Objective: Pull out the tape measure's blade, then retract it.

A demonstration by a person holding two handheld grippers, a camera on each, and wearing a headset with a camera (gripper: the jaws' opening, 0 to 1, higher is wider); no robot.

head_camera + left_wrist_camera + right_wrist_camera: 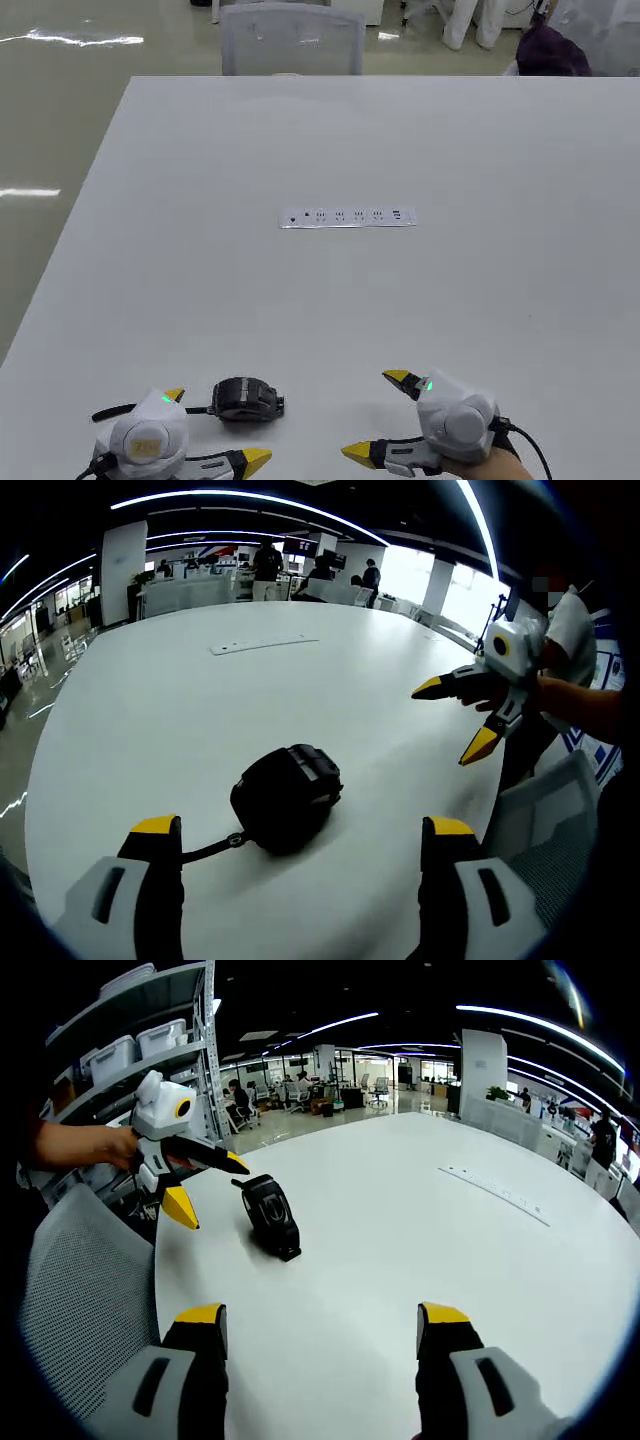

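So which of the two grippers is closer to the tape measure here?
The left gripper: the black tape measure lies just ahead of its open jaws, while the right gripper, also open, sits farther off.

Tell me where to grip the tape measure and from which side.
Grip the tape measure across its black case with the left gripper, coming from the strap end: it lies low on the table, lined up between those open jaws. That probably leaves its far end free for the right gripper.
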